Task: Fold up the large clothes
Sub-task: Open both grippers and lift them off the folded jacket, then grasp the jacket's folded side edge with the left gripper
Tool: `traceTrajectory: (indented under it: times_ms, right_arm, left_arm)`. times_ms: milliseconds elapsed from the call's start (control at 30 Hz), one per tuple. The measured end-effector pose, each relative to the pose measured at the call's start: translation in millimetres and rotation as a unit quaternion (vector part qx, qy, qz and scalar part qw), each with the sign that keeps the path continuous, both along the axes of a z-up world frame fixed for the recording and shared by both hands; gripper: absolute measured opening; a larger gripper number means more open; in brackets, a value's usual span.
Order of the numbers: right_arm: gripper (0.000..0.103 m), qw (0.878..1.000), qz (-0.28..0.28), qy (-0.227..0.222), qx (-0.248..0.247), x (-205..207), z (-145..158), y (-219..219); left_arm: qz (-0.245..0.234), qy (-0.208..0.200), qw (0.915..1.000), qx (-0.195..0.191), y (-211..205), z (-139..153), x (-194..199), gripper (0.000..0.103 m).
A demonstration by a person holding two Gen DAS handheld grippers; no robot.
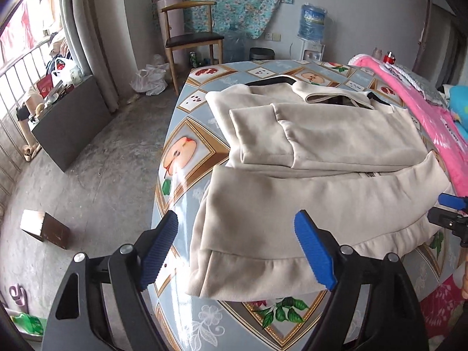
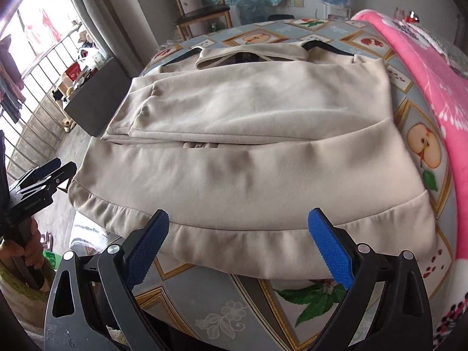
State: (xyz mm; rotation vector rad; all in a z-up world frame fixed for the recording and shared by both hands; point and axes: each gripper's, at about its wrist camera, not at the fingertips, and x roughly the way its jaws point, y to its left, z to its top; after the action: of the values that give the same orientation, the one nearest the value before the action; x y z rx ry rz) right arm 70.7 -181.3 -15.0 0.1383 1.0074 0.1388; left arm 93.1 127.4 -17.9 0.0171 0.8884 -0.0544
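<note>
A large beige jacket [image 1: 321, 199] lies on the table, its sleeves folded across the body and its ribbed hem toward me. A zip shows in the gap between the sleeves and the lower part [image 2: 248, 175]. My left gripper [image 1: 237, 248] is open over the hem's left corner, with no cloth pinched between its blue pads. My right gripper [image 2: 239, 245] is open just above the hem's right half and also holds nothing. Each gripper shows at the edge of the other's view: the right gripper [image 1: 452, 207] and the left gripper [image 2: 44, 175], which a hand [image 2: 17, 251] holds.
The table [image 1: 187, 146] has a glossy fruit-print cover. A pink blanket [image 2: 424, 73] lies along its right side, close to the jacket. The floor drops away on the left, with a small box [image 1: 45, 228], a dark cabinet [image 1: 70, 122] and a chair [image 1: 193, 38] beyond.
</note>
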Motion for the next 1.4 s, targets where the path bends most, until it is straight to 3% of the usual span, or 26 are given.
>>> traceTrajectory:
  times_ms: [100, 200, 367, 600, 667, 733, 900, 1000, 1133, 1233, 1300, 1400]
  right_arm:
    - [0.093, 1.0, 0.011, 0.001, -0.003, 6, -7, 5]
    - [0.092, 1.0, 0.021, 0.007, -0.006, 11, -15, 12]
    - [0.093, 0.999, 0.02, 0.022, -0.015, 16, -28, 16]
    - [0.093, 1.0, 0.013, 0.027, -0.006, 19, -30, 15]
    - [0.093, 1.0, 0.012, 0.027, -0.007, 20, -29, 16]
    - [0.093, 0.999, 0.013, 0.028, -0.01, 20, -29, 16]
    - [0.093, 0.999, 0.012, 0.029, -0.011, 18, -29, 18]
    - [0.093, 0.999, 0.013, 0.03, -0.012, 18, -29, 18]
    - [0.093, 0.999, 0.012, 0.03, -0.012, 18, -30, 18]
    - [0.093, 0.999, 0.012, 0.03, -0.013, 18, -30, 18]
    - [0.093, 0.999, 0.012, 0.03, -0.013, 18, -30, 18]
    - [0.093, 0.999, 0.012, 0.03, -0.014, 19, -30, 19]
  left_arm:
    - [-0.003, -0.017, 0.9996, -0.021, 10, -2, -2, 0.08]
    - [-0.009, -0.021, 0.9987, -0.046, 15, -7, 5, 0.072]
    - [-0.021, 0.021, 0.9975, -0.065, 24, -25, 38, 0.051]
    - [-0.053, 0.058, 0.9935, -0.082, 29, -48, 75, 0.043]
    - [-0.066, 0.053, 0.9928, -0.085, 29, -48, 76, 0.036]
    - [-0.08, 0.044, 0.9935, -0.069, 24, -45, 72, 0.029]
    - [-0.123, -0.019, 0.9913, 0.043, -5, -26, 46, 0.018]
    - [-0.135, -0.029, 0.9886, 0.06, -8, -19, 38, 0.018]
    - [-0.137, -0.026, 0.9897, 0.031, 0, -13, 33, 0.018]
    - [-0.146, -0.006, 0.9889, -0.029, 9, -15, 37, 0.018]
    - [-0.16, 0.019, 0.9834, -0.084, 16, -21, 41, 0.018]
    - [-0.145, 0.041, 0.9834, -0.102, 21, -32, 50, 0.018]
